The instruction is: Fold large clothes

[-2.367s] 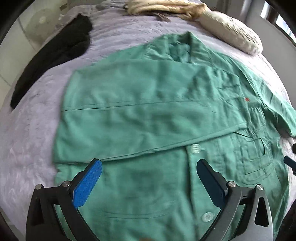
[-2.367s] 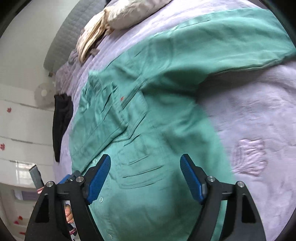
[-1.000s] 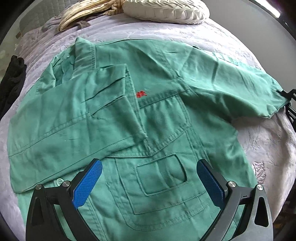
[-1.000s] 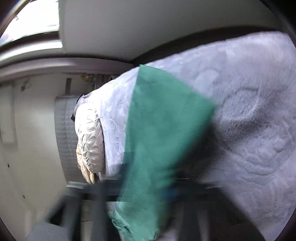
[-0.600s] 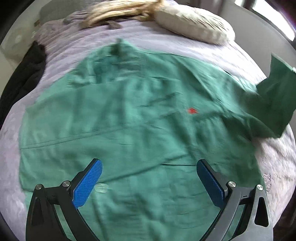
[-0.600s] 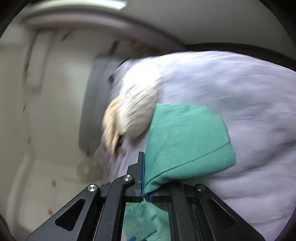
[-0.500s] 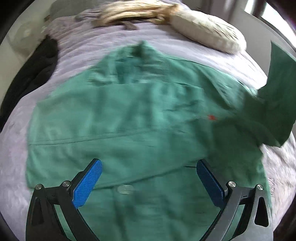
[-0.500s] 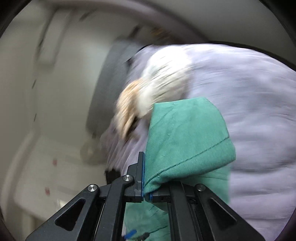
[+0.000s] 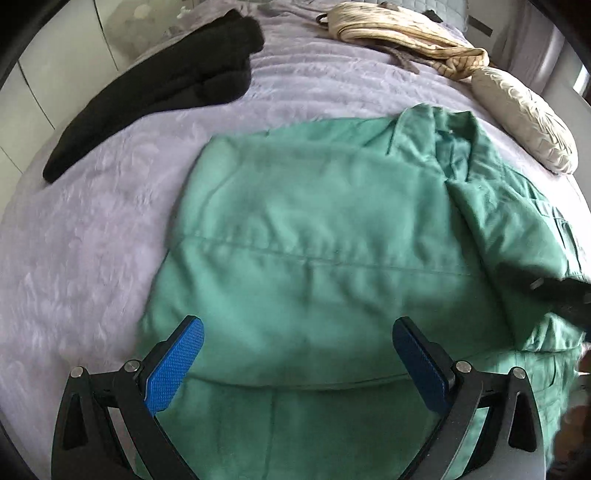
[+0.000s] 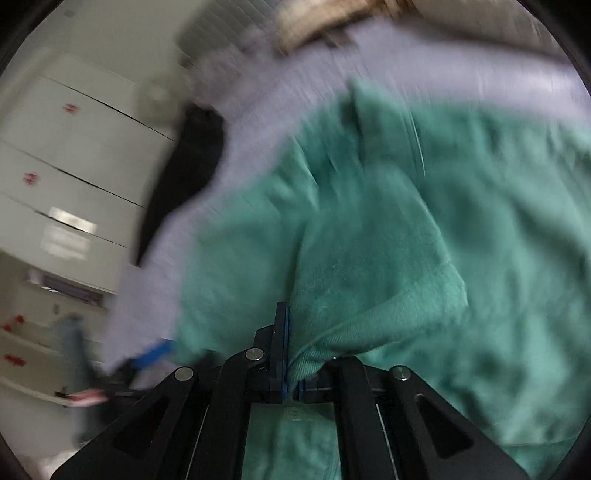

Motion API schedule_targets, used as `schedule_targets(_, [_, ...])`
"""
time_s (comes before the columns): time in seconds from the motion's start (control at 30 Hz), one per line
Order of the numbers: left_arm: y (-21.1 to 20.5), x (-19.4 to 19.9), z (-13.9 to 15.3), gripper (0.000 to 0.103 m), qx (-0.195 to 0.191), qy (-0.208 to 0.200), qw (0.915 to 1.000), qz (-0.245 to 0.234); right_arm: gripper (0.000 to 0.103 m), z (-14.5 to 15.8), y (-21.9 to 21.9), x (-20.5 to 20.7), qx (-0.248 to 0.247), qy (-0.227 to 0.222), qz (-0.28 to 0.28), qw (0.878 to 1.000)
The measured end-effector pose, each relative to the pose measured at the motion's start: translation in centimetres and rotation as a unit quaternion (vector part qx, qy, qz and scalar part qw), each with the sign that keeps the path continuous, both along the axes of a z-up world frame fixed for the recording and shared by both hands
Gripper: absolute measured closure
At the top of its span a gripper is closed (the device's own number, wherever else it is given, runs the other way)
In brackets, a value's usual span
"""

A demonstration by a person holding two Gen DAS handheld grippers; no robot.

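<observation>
Lavender bedspread [image 9: 110, 229] covers a bed, and the green shirt [image 9: 314, 229] lies spread across its middle, collar toward the head edge where a cream pillow [image 9: 524, 122] and a striped beige cloth [image 9: 399, 29] sit. A black garment [image 9: 159, 96] lies well apart, along the bed's left edge.

Folding looks roughly midway. One sleeve side already lies across the body as a flat panel with a straight seam running over it. The other sleeve [image 10: 369, 266] is pinched in the right tongs [image 10: 291, 387], whose jaws are just beginning to part with the cuff cloth between them; the sleeve is draped over the shirt's right half, but bunched and not yet flat.

The left tongs [image 9: 295, 362] hang released above the lower front of the shirt, gripping nothing.

Left to do, as I judge it: let the sleeve settle, smooth it, then bring the hem up toward the collar.
</observation>
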State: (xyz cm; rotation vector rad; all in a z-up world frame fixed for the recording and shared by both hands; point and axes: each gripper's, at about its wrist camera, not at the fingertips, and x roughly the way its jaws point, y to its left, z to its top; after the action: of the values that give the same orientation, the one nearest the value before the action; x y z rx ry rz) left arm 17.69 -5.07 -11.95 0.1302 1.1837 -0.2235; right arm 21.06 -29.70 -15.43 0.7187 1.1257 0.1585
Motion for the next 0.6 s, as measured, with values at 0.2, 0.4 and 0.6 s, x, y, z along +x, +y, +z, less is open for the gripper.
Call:
schedule_targets(0.2, [2.3, -0.2, 0.2, 0.001, -0.011, -0.005, 0.9999, 0.0, 0.06, 0.8, -2.2, -4.2, 0.031, 0.011, -0.091, 0.995])
schedule_targets(0.4, [4.6, -0.1, 1.0, 0.001, -0.026, -0.014, 0.9994, 0.015, 0.093, 3.7, -0.8, -2.8, -0.019, -0.041, -0.06, 0.997])
schedule_targets(0.6, [6.5, 0.7, 0.5, 0.001, -0.029, -0.008, 0.9986, 0.044, 0.06, 3.7, 9.6, -0.4, -0.15, -0.027, 0.116, 0.981])
